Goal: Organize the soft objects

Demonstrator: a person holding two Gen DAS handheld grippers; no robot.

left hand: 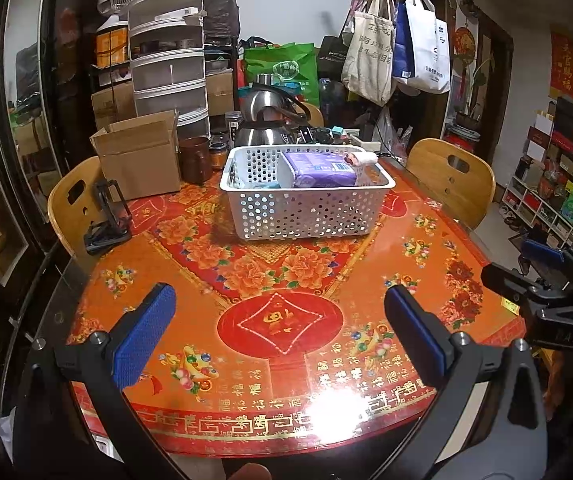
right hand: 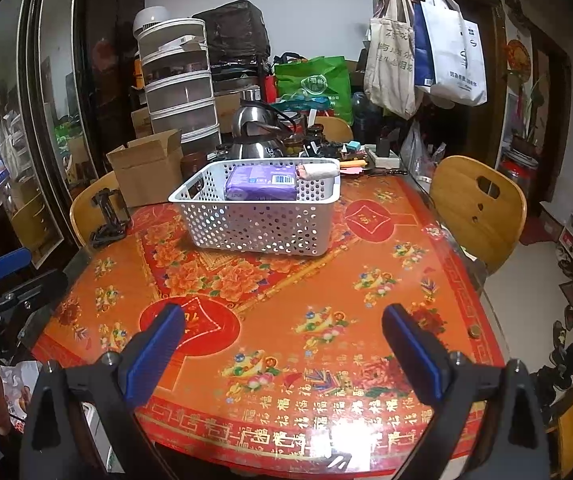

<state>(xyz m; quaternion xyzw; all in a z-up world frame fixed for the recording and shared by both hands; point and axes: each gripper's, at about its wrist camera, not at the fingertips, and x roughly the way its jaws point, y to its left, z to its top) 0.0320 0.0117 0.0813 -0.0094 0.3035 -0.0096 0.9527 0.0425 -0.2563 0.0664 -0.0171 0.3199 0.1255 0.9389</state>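
Note:
A white perforated basket [left hand: 306, 212] [right hand: 262, 224] stands on the far middle of the red and orange table. In it lie a purple tissue pack [left hand: 322, 170] [right hand: 262, 182] and a rolled pinkish-white cloth [left hand: 362, 159] [right hand: 318, 171] at its far right corner. My left gripper [left hand: 278, 300] is open and empty above the near table edge, well short of the basket. My right gripper [right hand: 282, 318] is open and empty, also at the near edge. The right gripper shows at the right edge of the left wrist view [left hand: 542, 256].
A cardboard box [left hand: 138, 156], a brown jar [left hand: 194, 160], steel kettles [left hand: 270, 120] and stacked drawers [left hand: 170, 60] crowd the back of the table. A black phone stand [left hand: 106, 216] sits at the left. Wooden chairs [left hand: 450, 176] flank the table. Bags [left hand: 398, 40] hang behind.

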